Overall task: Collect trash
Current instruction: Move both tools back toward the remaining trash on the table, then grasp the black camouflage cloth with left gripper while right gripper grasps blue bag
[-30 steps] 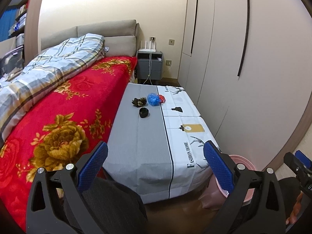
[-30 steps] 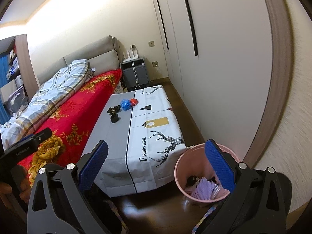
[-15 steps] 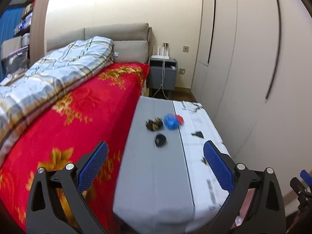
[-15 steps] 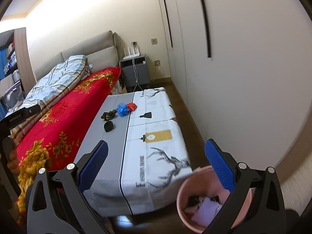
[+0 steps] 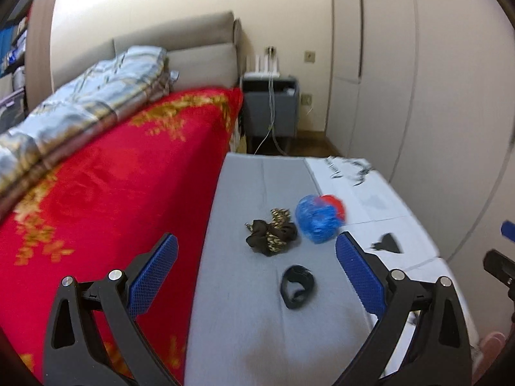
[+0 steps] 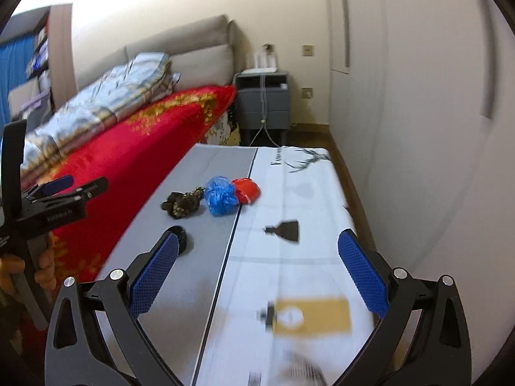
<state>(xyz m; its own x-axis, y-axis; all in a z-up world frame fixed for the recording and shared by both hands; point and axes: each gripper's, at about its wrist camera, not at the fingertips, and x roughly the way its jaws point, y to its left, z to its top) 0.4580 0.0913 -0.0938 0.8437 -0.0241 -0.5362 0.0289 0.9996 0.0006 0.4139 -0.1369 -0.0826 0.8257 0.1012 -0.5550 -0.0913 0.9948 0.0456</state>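
Trash lies on a low table (image 5: 244, 328) covered in grey and white cloth. There is a crumpled blue plastic wad (image 5: 317, 218) (image 6: 221, 195), a red wad (image 5: 334, 202) (image 6: 246, 190) touching its right side, a black and gold crumpled wrapper (image 5: 272, 236) (image 6: 182, 204), and a small black ring-shaped piece (image 5: 296, 286) (image 6: 180, 236). My left gripper (image 5: 256, 270) is open and empty, hovering above the table just short of the black piece. My right gripper (image 6: 257, 263) is open and empty above the white half of the cloth. The left gripper also shows in the right wrist view (image 6: 61, 193).
A bed with a red floral blanket (image 5: 106, 193) and a plaid quilt (image 5: 90, 103) runs along the table's left side. A grey nightstand (image 5: 270, 112) stands beyond the table. White wardrobe doors (image 6: 418, 112) line the right. A bit of pink bin (image 5: 489, 350) shows at lower right.
Both grippers have moved forward and lower toward the trash on the table, which looks much larger now. The pink bin has dropped out of the right wrist view. Both stay open.
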